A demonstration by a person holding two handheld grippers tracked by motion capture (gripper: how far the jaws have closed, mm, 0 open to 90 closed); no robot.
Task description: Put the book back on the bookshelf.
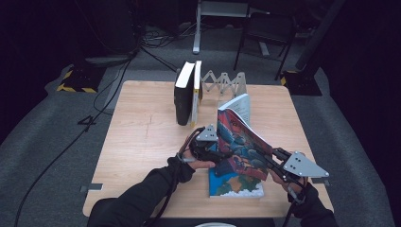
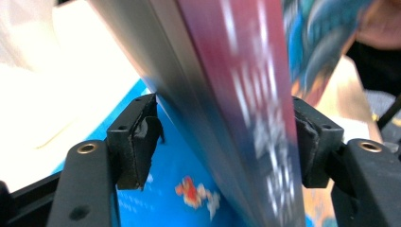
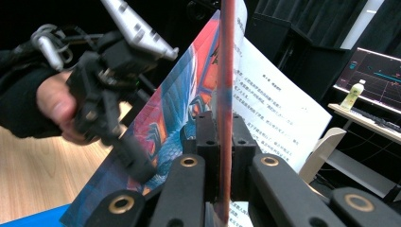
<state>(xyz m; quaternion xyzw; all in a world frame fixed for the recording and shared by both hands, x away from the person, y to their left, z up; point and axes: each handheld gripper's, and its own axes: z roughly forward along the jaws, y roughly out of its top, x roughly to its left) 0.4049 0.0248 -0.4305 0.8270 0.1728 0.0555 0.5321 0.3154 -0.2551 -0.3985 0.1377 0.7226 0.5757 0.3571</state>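
Wooden table (image 1: 142, 132) carries 2 books: your right gripper (image 3: 220, 142) is clamped tight on the cover of the raised book (image 1: 241, 142), tilted above the flat blue book (image 1: 231, 185). Your left gripper (image 2: 227, 142), at the raised book's 9 o'clock, straddles its edge; its right pad looks against the cover, the left pad just clear.

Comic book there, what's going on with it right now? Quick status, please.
Right gripper shut on the comic book's cover, holding it tilted up. Left gripper astride the spine, jaws not yet pressing. Blue book flat underneath; nothing in the way.
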